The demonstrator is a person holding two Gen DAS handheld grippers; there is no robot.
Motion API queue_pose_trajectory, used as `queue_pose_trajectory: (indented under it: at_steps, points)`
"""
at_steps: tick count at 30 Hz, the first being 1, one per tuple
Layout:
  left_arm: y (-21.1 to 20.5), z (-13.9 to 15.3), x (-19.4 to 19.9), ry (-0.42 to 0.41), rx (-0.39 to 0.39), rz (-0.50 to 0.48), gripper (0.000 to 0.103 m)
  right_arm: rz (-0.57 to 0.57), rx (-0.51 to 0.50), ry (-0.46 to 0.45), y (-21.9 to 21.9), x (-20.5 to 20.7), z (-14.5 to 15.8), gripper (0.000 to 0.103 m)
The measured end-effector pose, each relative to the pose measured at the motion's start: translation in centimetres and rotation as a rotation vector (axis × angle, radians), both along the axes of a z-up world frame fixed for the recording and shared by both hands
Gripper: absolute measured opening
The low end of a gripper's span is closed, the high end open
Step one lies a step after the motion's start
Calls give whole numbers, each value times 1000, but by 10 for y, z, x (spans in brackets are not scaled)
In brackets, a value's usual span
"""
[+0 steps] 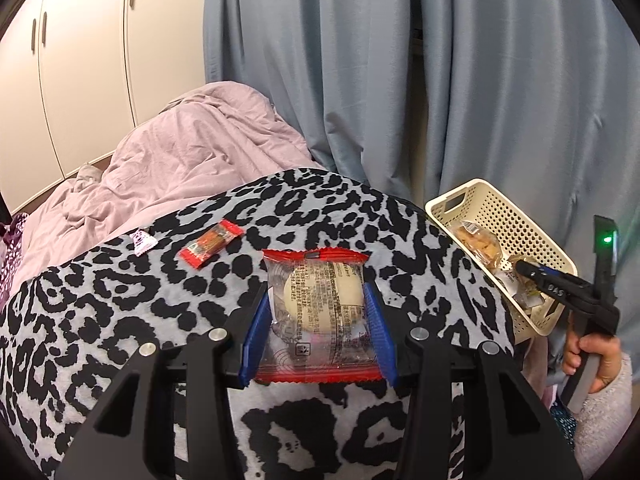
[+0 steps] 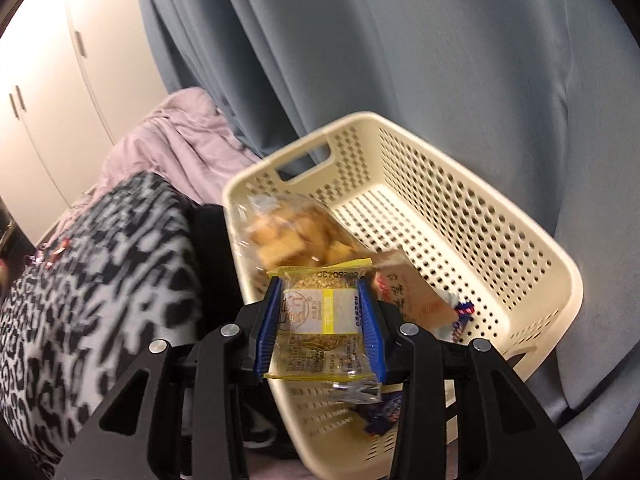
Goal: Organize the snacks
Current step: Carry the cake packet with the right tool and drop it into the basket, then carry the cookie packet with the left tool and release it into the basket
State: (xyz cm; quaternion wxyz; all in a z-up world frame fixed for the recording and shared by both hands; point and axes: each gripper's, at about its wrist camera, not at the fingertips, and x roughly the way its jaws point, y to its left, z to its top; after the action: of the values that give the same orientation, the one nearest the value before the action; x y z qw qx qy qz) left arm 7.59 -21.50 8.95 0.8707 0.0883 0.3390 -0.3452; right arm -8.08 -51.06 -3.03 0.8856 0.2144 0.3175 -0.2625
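My left gripper (image 1: 316, 292) is shut on a red-edged clear packet with a pale round cake (image 1: 316, 300), held above the leopard-print blanket (image 1: 100, 312). A small red snack packet (image 1: 211, 243) and a white-and-purple candy (image 1: 142, 241) lie on the blanket beyond it. My right gripper (image 2: 318, 280) is shut on a yellow-edged packet with a golden round pastry (image 2: 318, 316), held over the cream perforated basket (image 2: 460, 208). Inside the basket lie a clear bag of cracker pieces (image 2: 292, 232), an orange-printed packet (image 2: 416, 292) and blue wrappers (image 2: 380, 416). In the left wrist view the right gripper (image 1: 520, 266) reaches into the basket (image 1: 504, 216).
A blue-grey curtain (image 1: 400, 80) hangs close behind the basket. A rumpled pink duvet (image 1: 192, 152) lies past the blanket, with white wardrobe doors (image 1: 80, 60) behind. A hand in a fuzzy sleeve (image 1: 592, 360) holds the right gripper's handle at the blanket's right edge.
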Motion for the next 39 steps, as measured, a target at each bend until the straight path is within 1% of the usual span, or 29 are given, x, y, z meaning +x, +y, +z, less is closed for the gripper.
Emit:
queue_pose_trajectory:
  at_steps: [4, 10, 15, 16, 17, 18, 19, 20, 21, 24, 31, 34, 39]
  points:
    - [-7, 0, -3, -1, 6, -9, 46, -22, 4, 22, -9, -3, -11, 38]
    - [-19, 2, -9, -5, 7, -34, 46, -67, 3, 31, -25, -8, -18, 38]
    - [-31, 4, -17, -8, 12, -63, 46, -106, 25, 36, -41, -17, -25, 40]
    - [-35, 4, -20, -8, 14, -72, 46, -106, 25, 32, -41, -18, -25, 42]
    - [-38, 4, -21, -8, 15, -79, 46, -102, 25, 23, -40, -20, -24, 47]
    - [-41, 4, -23, -8, 15, -83, 46, -96, 26, 14, -40, -20, -23, 50]
    - [-46, 4, -25, -7, 15, -94, 46, -88, 29, 3, -39, -22, -21, 59]
    - [-50, 4, -28, -6, 15, -104, 46, -87, 21, -8, -35, -24, -19, 72]
    - [-54, 3, -30, -6, 15, -113, 46, -95, 5, -17, -32, -27, -16, 76]
    - [-67, 2, -38, -3, 18, -146, 46, -112, -45, -39, -26, -34, -6, 76]
    - [-105, -5, -59, 15, 21, -239, 46, -119, -66, -112, -20, -63, 9, 76]
    - [-125, -8, -68, 23, 18, -285, 46, -130, -102, -131, -17, -73, 16, 76]
    - [-158, -17, -79, 70, 4, -354, 46, -150, -181, -168, -9, -89, 26, 76]
